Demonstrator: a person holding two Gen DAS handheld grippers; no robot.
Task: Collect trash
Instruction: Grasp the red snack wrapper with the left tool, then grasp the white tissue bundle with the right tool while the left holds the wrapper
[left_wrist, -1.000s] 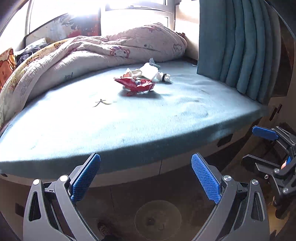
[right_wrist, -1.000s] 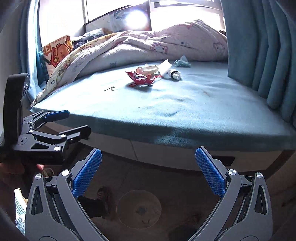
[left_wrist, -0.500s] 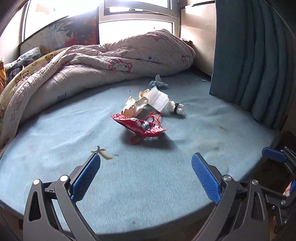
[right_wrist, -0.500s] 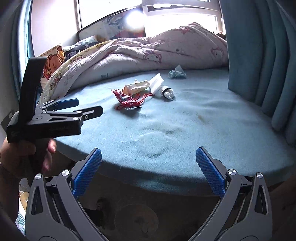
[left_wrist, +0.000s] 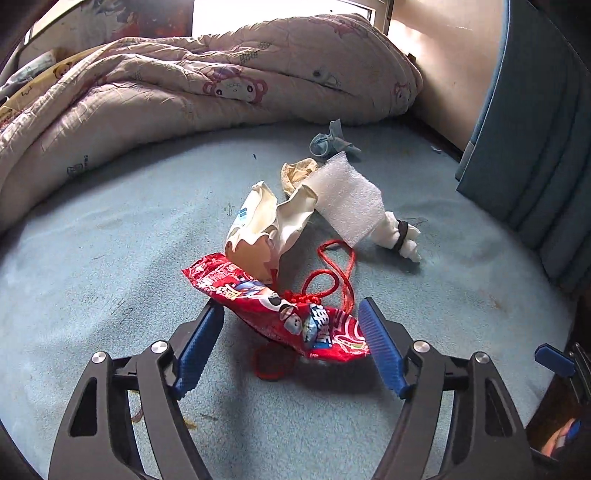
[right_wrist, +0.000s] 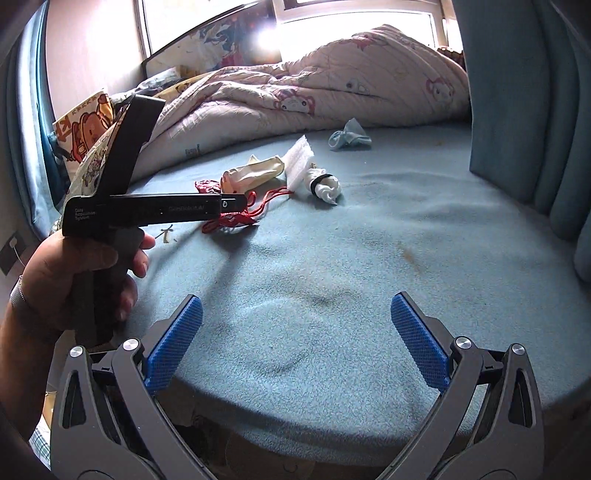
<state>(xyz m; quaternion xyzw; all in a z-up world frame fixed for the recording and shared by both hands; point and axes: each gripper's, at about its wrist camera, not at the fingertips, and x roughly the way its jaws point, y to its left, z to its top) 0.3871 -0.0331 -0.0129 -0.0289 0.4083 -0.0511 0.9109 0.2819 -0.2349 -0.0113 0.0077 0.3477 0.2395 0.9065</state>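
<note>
A red snack wrapper lies on the blue bed with a red cord looped over it. My left gripper is open, its blue pads either side of the wrapper. Behind it lie a crumpled cream bag, a white foam sheet, a tied white bundle and a small blue cloth. My right gripper is open and empty over the bed's near edge. The trash pile and the left gripper's body show in the right wrist view.
A crumpled pink quilt covers the back of the bed. A teal curtain hangs at the right. A cartoon-print pillow sits at the far left. A red round piece lies under the wrapper.
My left gripper has moved forward over the bed until its open fingers straddle the red wrapper. My right gripper has risen and moved closer to the bed's edge.
</note>
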